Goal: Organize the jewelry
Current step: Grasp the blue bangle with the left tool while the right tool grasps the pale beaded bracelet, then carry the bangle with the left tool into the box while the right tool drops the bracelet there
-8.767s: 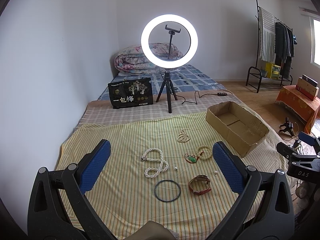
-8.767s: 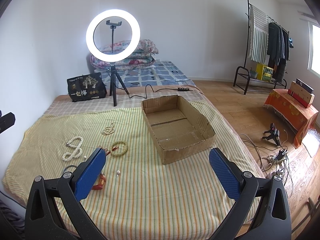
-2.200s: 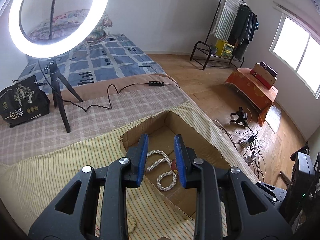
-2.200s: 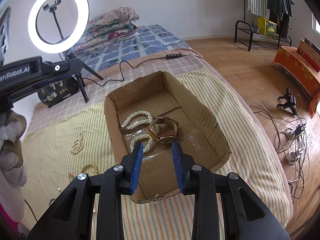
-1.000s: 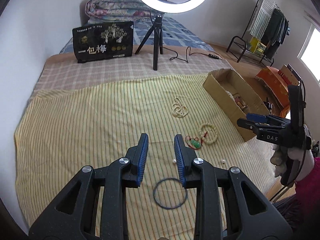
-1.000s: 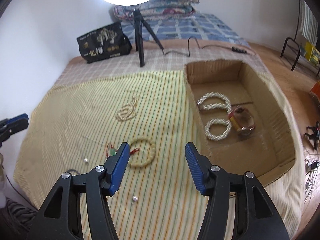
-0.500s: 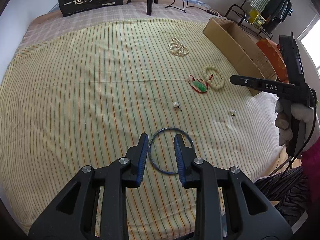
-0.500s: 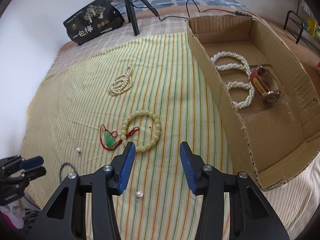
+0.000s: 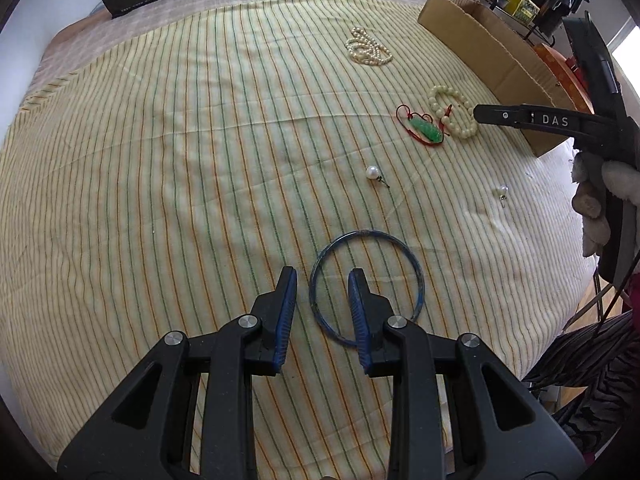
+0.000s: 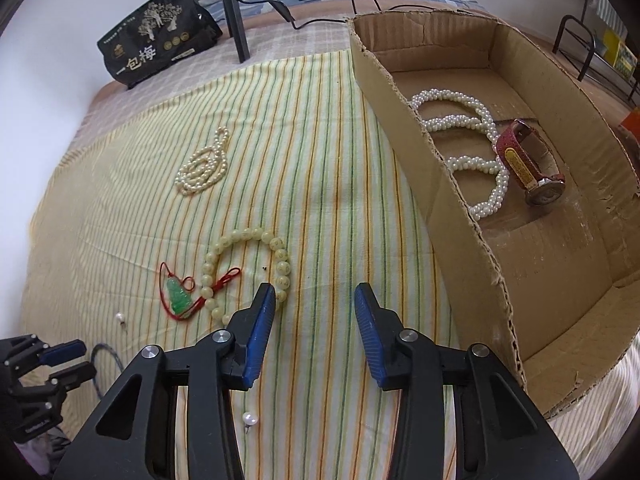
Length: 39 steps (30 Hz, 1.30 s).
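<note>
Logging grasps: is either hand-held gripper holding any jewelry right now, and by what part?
Nothing is held. The left hand-held gripper is open astride the blue bangle's rim; the right hand-held gripper is open.

Both feeds bright and evenly lit for me, soft daylight, overexposed glare at the window on the right edge, faint shadows on the striped cloth, heavy fisheye bending, dark corner vignette, centre sharp, edges slightly soft.

striped bedsheet: woven cloth, matt | box: rough brown cardboard | pearl necklace: glossy beads | bangle: smooth blue | gripper pads: ribbed blue rubber
</note>
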Each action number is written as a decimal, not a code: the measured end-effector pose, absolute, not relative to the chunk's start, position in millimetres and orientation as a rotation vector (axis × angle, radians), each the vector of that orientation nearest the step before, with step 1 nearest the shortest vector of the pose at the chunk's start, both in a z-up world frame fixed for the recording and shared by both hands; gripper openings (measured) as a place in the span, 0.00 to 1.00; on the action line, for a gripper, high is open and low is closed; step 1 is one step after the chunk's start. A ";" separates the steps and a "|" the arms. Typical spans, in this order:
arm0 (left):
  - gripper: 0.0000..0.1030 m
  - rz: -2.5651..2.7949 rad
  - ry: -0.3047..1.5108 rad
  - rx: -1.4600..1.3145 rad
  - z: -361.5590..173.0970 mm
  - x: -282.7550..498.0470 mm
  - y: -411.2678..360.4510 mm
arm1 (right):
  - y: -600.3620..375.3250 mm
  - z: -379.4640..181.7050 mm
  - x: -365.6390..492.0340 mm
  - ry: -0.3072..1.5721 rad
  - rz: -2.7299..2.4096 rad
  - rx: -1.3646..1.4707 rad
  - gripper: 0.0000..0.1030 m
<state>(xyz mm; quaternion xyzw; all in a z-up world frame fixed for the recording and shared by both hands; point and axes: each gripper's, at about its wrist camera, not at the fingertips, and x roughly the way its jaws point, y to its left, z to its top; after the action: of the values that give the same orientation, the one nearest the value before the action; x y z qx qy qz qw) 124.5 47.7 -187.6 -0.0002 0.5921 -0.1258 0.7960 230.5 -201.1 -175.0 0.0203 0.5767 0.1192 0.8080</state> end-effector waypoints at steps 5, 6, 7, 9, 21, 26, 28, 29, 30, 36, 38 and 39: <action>0.25 -0.264 1.291 0.001 -194.5 127.4 49.9 | -194.3 -176.0 232.1 1.223 0.255 0.030 0.38; 0.25 -0.263 1.291 0.005 -195.5 127.4 49.5 | -192.5 -176.5 232.9 1.222 0.254 0.024 0.38; 0.25 -0.261 1.290 0.009 -196.1 126.1 48.9 | -190.7 -177.1 233.0 1.220 0.254 0.014 0.38; 0.25 -0.256 1.282 0.021 -198.6 124.8 47.4 | -186.2 -178.5 234.1 1.217 0.251 -0.008 0.38; 0.15 -0.236 1.222 0.057 -199.0 116.3 40.5 | -153.8 -186.2 228.7 1.156 0.259 -0.242 0.17; 0.03 -0.236 1.219 0.054 -198.9 117.2 36.0 | -147.6 -185.2 223.9 1.140 0.287 -0.267 0.06; 0.02 -0.242 1.225 0.043 -198.2 118.4 35.7 | -151.5 -182.0 224.1 1.145 0.307 -0.230 0.06; 0.02 -0.244 1.227 0.037 -197.6 118.5 36.3 | -153.8 -179.8 223.5 1.145 0.316 -0.212 0.06; 0.02 -0.247 1.226 0.031 -197.4 118.8 36.7 | -153.9 -178.6 223.7 1.143 0.319 -0.205 0.06; 0.02 -0.255 1.222 -0.012 -190.6 115.4 39.2 | -158.5 -155.3 217.0 1.083 0.333 -0.184 0.06; 0.02 -0.258 1.211 -0.014 -185.5 113.5 37.9 | -160.1 -147.0 215.3 1.065 0.339 -0.173 0.06; 0.02 -0.263 1.200 -0.013 -182.2 113.2 36.2 | -160.0 -144.4 215.7 1.057 0.341 -0.172 0.06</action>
<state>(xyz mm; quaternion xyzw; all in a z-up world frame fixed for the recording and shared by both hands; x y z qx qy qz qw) 113.2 36.2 -182.2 -0.0063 0.5630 -0.1232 0.8172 215.7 -160.0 -144.4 -0.0817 0.5011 0.1619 0.8462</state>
